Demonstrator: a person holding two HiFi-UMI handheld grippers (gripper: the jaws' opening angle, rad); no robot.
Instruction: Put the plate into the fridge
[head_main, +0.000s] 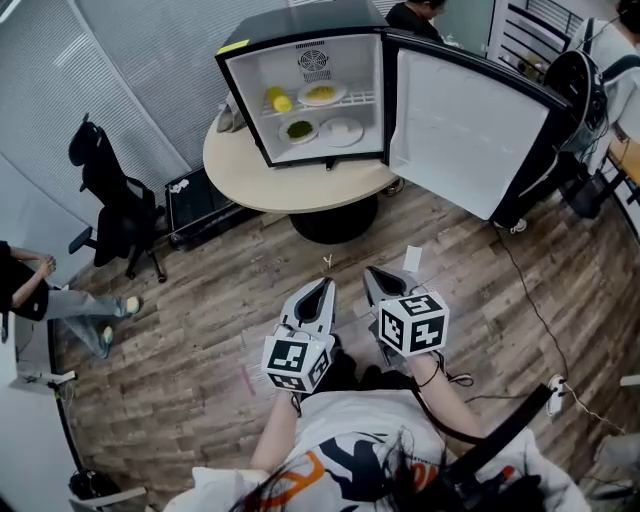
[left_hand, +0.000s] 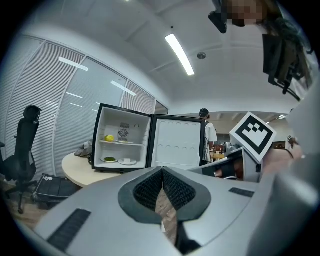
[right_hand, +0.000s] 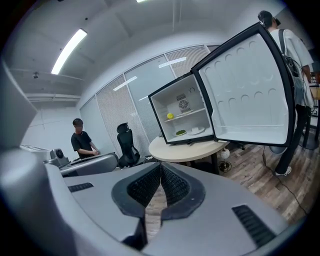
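The fridge (head_main: 300, 25) stands on the round counter (head_main: 240, 170), toward its far edge, with its door (head_main: 450, 125) swung wide open to the right. On the bottom level inside, an empty white plate (head_main: 341, 132) lies just beside a plate with green food (head_main: 299, 130). The upper shelf holds a plate with yellow food (head_main: 321, 94) and a yellow item (head_main: 279, 99). The left tool (head_main: 325, 285) and right tool (head_main: 372, 275) are side by side over the wooden floor (head_main: 200, 300), well apart from the counter. Each tool's jaws are pressed together with nothing between them.
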